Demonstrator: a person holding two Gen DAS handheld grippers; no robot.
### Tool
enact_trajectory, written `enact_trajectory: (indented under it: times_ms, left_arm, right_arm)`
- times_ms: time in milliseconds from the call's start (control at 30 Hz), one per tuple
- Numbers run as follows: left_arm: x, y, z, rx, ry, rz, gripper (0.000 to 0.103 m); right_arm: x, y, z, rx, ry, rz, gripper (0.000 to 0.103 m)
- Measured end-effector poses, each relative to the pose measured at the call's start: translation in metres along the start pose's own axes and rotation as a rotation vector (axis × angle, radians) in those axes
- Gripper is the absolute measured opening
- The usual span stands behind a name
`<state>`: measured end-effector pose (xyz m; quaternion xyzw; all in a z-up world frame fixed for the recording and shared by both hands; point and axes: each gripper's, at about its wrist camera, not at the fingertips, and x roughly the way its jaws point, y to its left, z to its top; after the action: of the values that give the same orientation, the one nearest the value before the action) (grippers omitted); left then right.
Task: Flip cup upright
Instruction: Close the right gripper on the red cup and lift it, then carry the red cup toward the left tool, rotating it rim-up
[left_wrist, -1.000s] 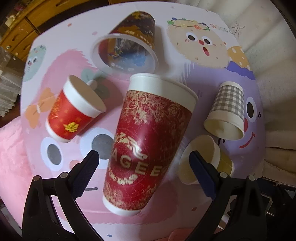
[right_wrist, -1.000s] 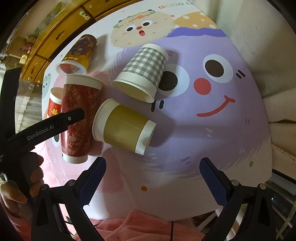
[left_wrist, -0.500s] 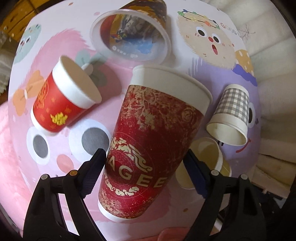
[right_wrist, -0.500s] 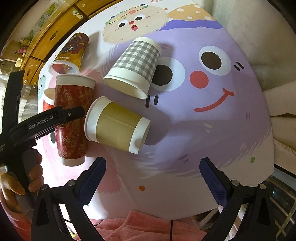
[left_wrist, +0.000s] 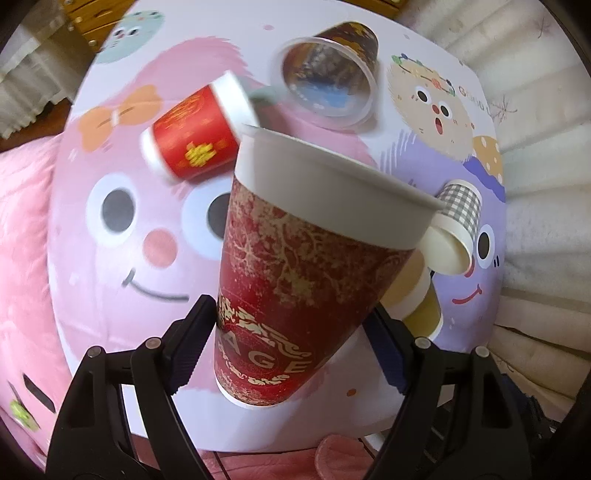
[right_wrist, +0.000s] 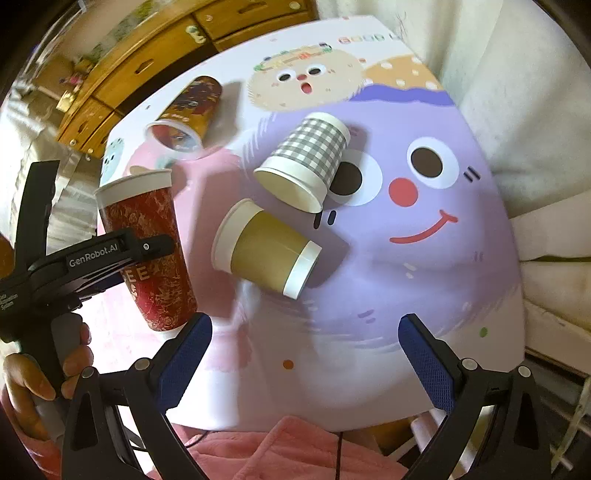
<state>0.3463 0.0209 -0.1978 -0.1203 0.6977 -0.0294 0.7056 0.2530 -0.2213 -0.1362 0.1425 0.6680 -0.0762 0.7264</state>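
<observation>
My left gripper (left_wrist: 291, 332) is shut on the tall red cup (left_wrist: 295, 280) with gold print and a white rim. It grips the lower body and holds the cup tilted towards upright, rim up, base near the table. The same cup (right_wrist: 151, 247) shows at the left of the right wrist view, with the left gripper (right_wrist: 122, 251) clamped across it. My right gripper (right_wrist: 303, 350) is open and empty above the table's near edge. It is close to the mustard cup (right_wrist: 266, 251), which lies on its side.
A round cartoon-print table (right_wrist: 406, 295) holds other cups lying on their sides: a grey checked one (right_wrist: 306, 158), a small red one (left_wrist: 192, 136) and a clear-rimmed patterned one (left_wrist: 328, 74). Wooden drawers (right_wrist: 147, 62) stand behind. White cushions (right_wrist: 517, 110) are at the right.
My left gripper has closed on the tall red cup and raised it from lying flat to a tilted, nearly upright pose. The right gripper has stayed open.
</observation>
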Motion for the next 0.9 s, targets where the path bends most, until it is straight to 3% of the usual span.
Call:
enact_trajectory:
  times_ms: [200,467,667,900]
  left_arm:
    - [-0.01,0.021,-0.048,-0.062,-0.006,-0.029,0.078]
    - [0.015,0.028,-0.118,-0.109,0.031,-0.094,0.078]
    - [0.039,0.029,-0.141,-0.144,0.067,-0.153,0.078]
    - [0.055,0.027,-0.143,-0.167,0.08,-0.162,0.078]
  right_arm:
    - [-0.028,-0.002,-0.034,-0.096,-0.032,-0.023,0.102]
    - [-0.049,0.0,-0.08,-0.176,-0.074,-0.004,0.102]
    - [-0.05,-0.004,-0.103,-0.182,-0.068,-0.002,0.102]
    - [-0.05,-0.007,-0.105,-0.186,-0.059,-0.017,0.102]
